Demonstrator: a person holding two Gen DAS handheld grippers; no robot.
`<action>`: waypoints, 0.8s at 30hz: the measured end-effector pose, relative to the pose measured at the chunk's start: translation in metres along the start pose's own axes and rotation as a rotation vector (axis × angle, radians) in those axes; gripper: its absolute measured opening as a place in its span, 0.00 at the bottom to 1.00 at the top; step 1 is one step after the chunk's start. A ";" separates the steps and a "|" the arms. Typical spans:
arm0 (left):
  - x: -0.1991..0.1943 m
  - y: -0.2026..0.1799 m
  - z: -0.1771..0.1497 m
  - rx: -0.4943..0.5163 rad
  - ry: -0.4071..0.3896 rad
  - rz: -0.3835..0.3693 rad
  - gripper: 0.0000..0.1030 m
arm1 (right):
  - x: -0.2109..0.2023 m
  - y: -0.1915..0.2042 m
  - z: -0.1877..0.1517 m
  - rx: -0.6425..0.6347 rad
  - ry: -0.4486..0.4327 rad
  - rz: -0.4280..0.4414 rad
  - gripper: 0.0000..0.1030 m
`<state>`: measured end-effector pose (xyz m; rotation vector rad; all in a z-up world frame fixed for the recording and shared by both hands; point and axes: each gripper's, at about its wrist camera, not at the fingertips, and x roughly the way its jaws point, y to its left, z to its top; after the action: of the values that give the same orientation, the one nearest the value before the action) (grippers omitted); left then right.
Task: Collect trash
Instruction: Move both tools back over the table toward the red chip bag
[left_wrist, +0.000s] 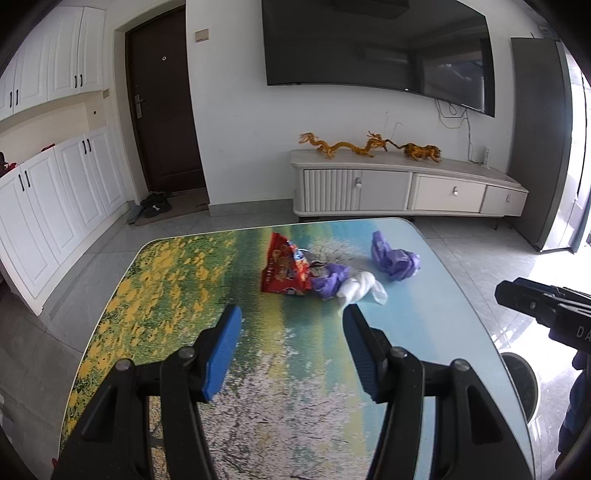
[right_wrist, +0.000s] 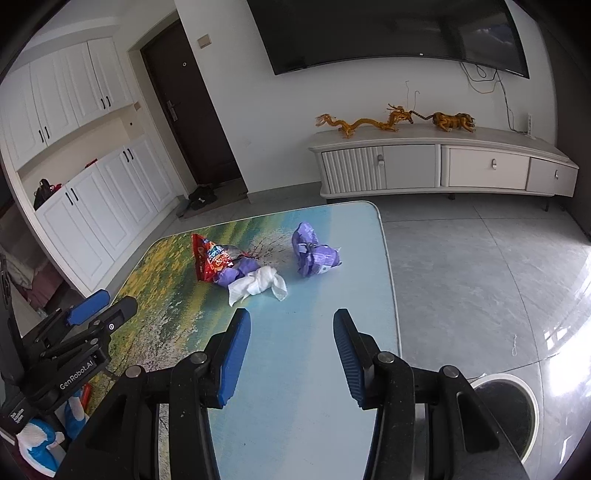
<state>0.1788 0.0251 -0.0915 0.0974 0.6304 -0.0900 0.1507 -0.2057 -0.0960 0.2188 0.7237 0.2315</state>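
Note:
Trash lies on the far half of a table with a painted landscape top (left_wrist: 177, 295) (right_wrist: 314, 369): a red snack bag (left_wrist: 286, 267) (right_wrist: 212, 260), a crumpled purple wrapper (left_wrist: 328, 282) (right_wrist: 236, 273) against it, a white tissue (left_wrist: 360, 288) (right_wrist: 258, 284), and a separate purple wrapper (left_wrist: 395, 256) (right_wrist: 314, 254) to the right. My left gripper (left_wrist: 291, 317) is open and empty, above the table short of the tissue. My right gripper (right_wrist: 291, 321) is open and empty, also short of the trash. Each gripper shows in the other's view (left_wrist: 546, 310) (right_wrist: 92, 310).
A round bin with a white rim and dark inside (right_wrist: 506, 410) (left_wrist: 519, 380) stands on the floor by the table's right near corner. A low TV cabinet (left_wrist: 406, 188) stands against the far wall. White cupboards (left_wrist: 55, 206) line the left.

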 end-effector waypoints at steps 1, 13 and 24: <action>0.001 0.002 0.000 -0.003 0.002 0.002 0.54 | 0.002 0.002 0.000 -0.002 0.004 0.003 0.43; 0.011 0.017 -0.006 -0.024 0.023 0.032 0.54 | 0.024 0.013 0.002 -0.020 0.040 0.031 0.43; 0.015 0.019 -0.011 -0.032 0.035 0.023 0.54 | 0.040 0.017 -0.006 -0.029 0.084 0.040 0.43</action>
<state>0.1863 0.0446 -0.1082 0.0753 0.6655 -0.0560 0.1732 -0.1776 -0.1209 0.1970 0.7988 0.2904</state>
